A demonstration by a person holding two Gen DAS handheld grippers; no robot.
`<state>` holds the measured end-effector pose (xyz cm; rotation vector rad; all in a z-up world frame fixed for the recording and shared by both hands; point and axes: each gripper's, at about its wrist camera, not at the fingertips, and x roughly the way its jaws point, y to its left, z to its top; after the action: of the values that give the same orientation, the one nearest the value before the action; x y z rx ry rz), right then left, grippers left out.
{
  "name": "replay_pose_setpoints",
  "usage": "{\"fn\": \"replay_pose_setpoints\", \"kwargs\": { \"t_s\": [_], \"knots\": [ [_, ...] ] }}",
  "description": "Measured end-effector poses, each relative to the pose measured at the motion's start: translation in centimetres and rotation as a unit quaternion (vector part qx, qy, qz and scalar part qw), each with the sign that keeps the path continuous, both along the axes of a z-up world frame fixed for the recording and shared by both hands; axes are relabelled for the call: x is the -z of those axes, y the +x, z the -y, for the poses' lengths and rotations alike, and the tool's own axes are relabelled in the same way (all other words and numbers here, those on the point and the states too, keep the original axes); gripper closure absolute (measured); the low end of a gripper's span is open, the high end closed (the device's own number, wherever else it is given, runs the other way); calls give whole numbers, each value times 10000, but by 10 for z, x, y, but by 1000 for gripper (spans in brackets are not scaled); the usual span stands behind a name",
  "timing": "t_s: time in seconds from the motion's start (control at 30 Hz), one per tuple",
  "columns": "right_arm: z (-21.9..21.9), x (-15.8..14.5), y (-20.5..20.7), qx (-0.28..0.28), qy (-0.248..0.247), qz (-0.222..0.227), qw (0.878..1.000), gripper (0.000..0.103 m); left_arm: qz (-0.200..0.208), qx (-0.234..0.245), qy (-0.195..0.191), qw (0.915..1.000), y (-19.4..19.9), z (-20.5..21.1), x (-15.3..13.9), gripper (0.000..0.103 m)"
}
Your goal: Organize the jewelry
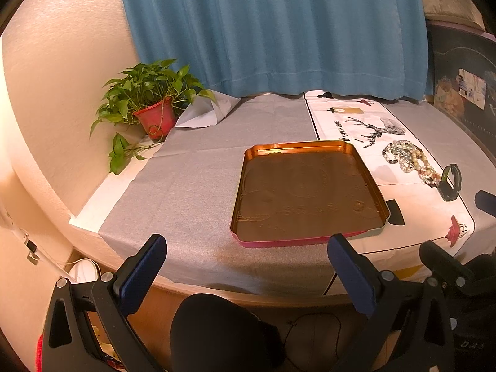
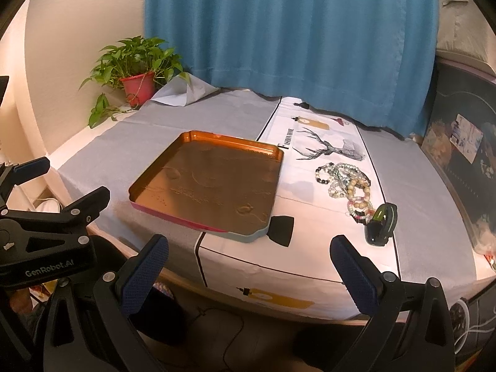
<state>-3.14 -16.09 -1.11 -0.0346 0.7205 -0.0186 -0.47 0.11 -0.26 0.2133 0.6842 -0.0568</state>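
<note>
Copper tray point(image 2: 214, 183) bare; bead bracelets point(image 2: 345, 183) beside it; both tongs wide.

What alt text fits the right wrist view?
An empty copper-coloured tin tray sits on a cloth-covered table, with a heap of beaded bracelets and a black-and-green wristband to its right on a deer-print runner. The open right gripper frames the near table edge, holding nothing. A potted plant and blue curtain stand behind.
</note>
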Motion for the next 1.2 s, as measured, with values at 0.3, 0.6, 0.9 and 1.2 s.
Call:
{"fn": "replay_pose_setpoints", "kwargs": {
  "t_s": [0.3,0.6,0.9,1.2],
  "knots": [
    [-2,-1,0,-7,-4,4,10000,0,23,6,27,10000,-3,0,0,0],
    [-2,-1,0,8,-1,3,10000,0,23,12,35,10000,-2,1,0,0],
    [-1,-2,-1,6,10,-2,10000,0,23,6,38,10000,-2,2,0,0],
    [-1,-1,-2,-3,29,-7,10000,0,13,6,48,10000,-3,2,0,0]
  ]
}}
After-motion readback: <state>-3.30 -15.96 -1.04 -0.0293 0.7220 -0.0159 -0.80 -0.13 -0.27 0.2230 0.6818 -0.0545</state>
